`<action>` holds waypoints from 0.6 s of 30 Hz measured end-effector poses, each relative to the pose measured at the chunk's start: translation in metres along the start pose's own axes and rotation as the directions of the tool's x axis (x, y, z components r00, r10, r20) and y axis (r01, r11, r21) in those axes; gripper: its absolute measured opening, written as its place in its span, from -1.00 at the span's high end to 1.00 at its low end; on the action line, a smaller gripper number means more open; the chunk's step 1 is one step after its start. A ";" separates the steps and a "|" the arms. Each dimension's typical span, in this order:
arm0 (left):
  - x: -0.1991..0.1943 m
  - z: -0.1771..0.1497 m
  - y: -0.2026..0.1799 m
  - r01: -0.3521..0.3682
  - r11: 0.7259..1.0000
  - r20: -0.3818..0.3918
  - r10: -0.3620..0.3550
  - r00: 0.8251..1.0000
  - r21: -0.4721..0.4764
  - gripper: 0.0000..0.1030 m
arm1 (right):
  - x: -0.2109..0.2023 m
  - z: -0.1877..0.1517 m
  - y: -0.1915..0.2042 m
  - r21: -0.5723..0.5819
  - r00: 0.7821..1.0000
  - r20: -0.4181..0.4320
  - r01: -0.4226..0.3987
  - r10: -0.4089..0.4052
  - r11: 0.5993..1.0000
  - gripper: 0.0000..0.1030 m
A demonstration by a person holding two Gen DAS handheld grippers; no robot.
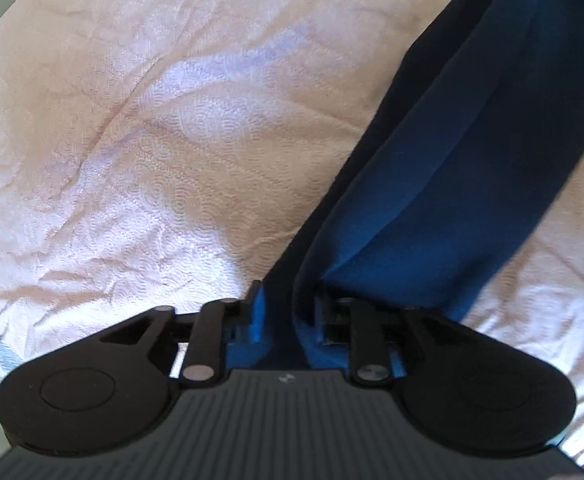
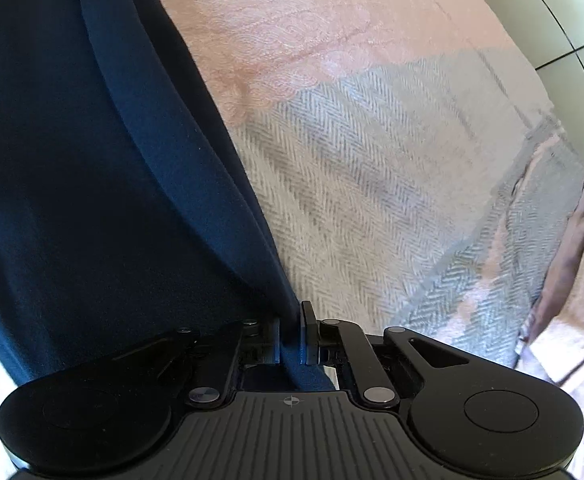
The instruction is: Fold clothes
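Your pink bedspread (image 1: 152,128) fills most of both views, its edges cut off. The navy garment (image 1: 431,168) drapes across it, hiding what lies beneath. A grey herringbone blanket (image 2: 371,184) lies beside it. Your left tongs (image 1: 288,300) stand slightly apart with cloth between them; your right tongs (image 2: 290,332) are clamped on the garment's edge.

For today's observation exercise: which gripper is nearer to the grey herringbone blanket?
Right. The right gripper, pinching the navy garment, hangs just beside the grey herringbone blanket. The left gripper has only pink bedspread around it.
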State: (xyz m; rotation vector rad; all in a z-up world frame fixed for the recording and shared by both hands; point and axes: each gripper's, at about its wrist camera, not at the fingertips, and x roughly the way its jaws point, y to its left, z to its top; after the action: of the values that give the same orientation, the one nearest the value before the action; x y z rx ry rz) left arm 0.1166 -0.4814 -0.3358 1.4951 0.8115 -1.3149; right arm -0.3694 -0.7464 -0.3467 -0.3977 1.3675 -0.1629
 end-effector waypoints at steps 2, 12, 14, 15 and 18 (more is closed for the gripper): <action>0.002 -0.002 0.001 -0.019 0.999 0.004 0.019 1.000 -0.033 0.38 | 0.002 -0.001 -0.005 0.049 1.000 0.014 -0.005 0.004 0.999 0.81; -0.032 -0.033 0.027 0.105 0.947 0.121 -0.071 0.990 -0.305 -0.02 | -0.058 0.009 -0.003 0.394 0.995 0.078 0.031 -0.067 0.919 0.13; -0.041 -0.042 0.033 0.116 0.935 0.150 -0.069 0.986 -0.336 -0.03 | -0.078 0.021 0.018 0.374 0.989 0.111 0.052 -0.100 0.926 0.12; -0.043 -0.047 0.035 0.105 0.932 0.154 -0.054 0.987 -0.346 -0.03 | -0.086 0.028 0.029 0.370 0.986 0.131 0.049 -0.105 0.928 0.12; -0.051 -0.066 0.043 0.124 0.916 0.188 -0.054 0.981 -0.383 -0.03 | -0.102 0.055 0.059 0.392 0.979 0.192 -0.013 -0.068 0.920 0.11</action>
State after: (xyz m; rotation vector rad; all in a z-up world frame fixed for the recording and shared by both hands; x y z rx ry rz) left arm 0.1688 -0.4279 -0.2784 1.0217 0.9728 -1.2399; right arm -0.3437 -0.6470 -0.2665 -0.0921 1.0949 -0.4024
